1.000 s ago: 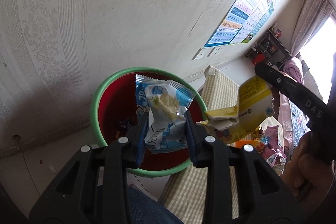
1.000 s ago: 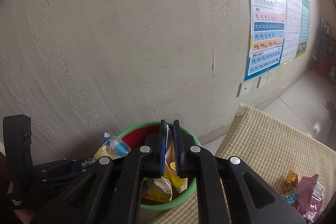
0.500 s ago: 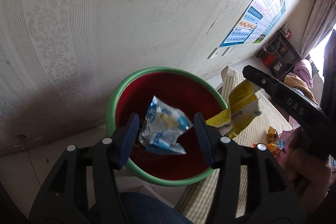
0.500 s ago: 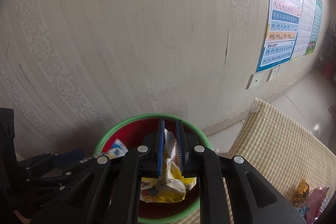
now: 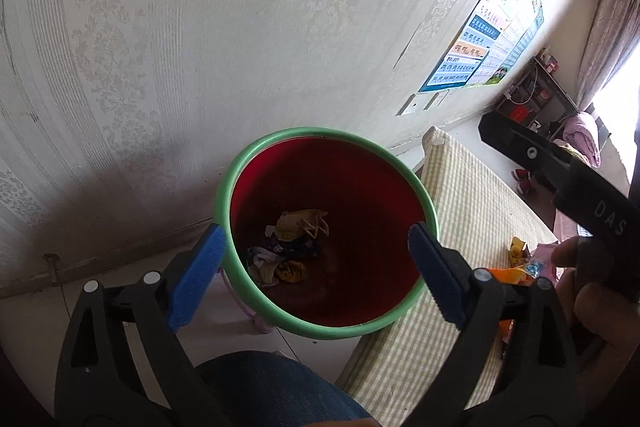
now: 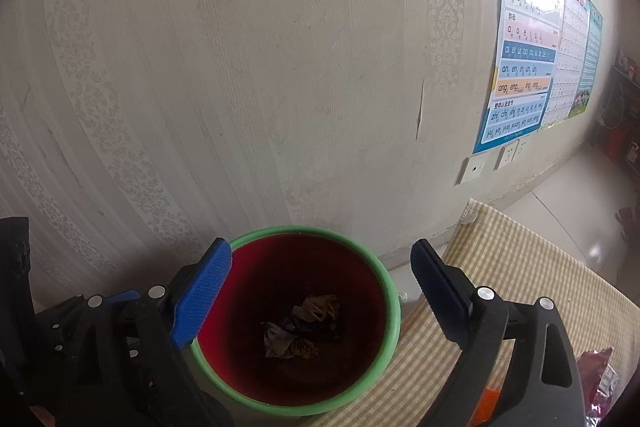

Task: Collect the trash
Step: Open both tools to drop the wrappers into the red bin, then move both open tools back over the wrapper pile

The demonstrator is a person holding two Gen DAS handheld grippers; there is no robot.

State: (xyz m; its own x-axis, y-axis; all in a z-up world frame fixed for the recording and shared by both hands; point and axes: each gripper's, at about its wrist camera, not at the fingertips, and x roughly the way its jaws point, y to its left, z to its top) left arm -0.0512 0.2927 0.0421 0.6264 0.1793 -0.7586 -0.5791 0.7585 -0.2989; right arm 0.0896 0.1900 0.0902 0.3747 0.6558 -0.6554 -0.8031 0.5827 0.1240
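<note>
The right gripper (image 6: pixel 320 291) hangs above a round red plastic bucket with a green rim (image 6: pixel 390 291), and its jaws have just been opening – they stand wide apart with nothing between them. At the bottom of the bucket lies a small heap of crumpled wrappers (image 6: pixel 304 325). The bucket stands close to a pale patterned wallpaper wall (image 6: pixel 260 67) – beside a yellow checked cloth (image 6: pixel 516 267). A colourful letter chart poster (image 6: pixel 524 67) hangs on the wall at right. At the left edge the black left gripper (image 6: pixel 100 311) is partly seen.
</note>
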